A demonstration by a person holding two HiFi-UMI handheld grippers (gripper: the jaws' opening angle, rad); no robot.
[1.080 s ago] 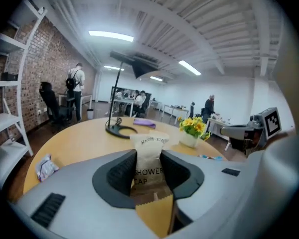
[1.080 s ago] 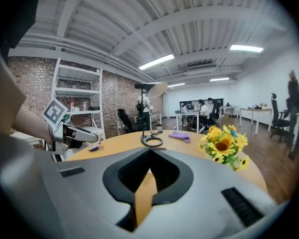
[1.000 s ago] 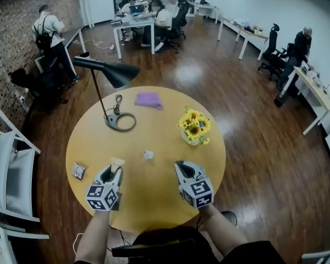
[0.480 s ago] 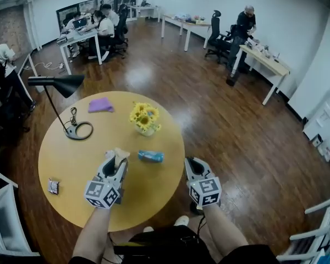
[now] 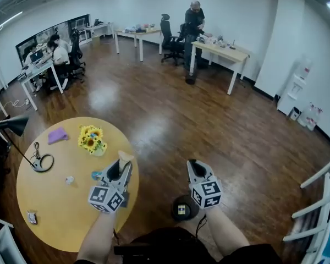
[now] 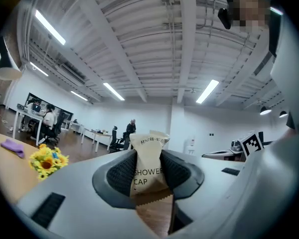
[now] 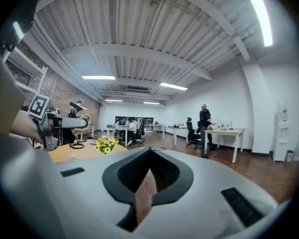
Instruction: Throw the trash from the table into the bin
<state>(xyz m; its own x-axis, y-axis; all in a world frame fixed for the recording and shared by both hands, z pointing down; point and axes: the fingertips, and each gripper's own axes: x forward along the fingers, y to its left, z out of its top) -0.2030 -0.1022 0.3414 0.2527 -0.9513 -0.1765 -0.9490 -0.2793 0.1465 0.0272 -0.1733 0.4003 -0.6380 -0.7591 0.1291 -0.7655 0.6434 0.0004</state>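
Left gripper [image 5: 120, 168]: I'm pinching a cream paper shower-cap sachet [image 6: 148, 166] over the round yellow table's [image 5: 55, 213] edge.
Right gripper [image 5: 195, 167]: I'm holding it pressed together, empty.
Table: a small blue wrapper [image 5: 96, 175] is lying near the sunflowers [image 5: 92, 139].

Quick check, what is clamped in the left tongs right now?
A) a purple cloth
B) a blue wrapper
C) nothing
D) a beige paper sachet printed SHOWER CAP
D: in the left gripper view the beige paper sachet printed SHOWER CAP stands pinched between the ribbed pads of the left tongs.
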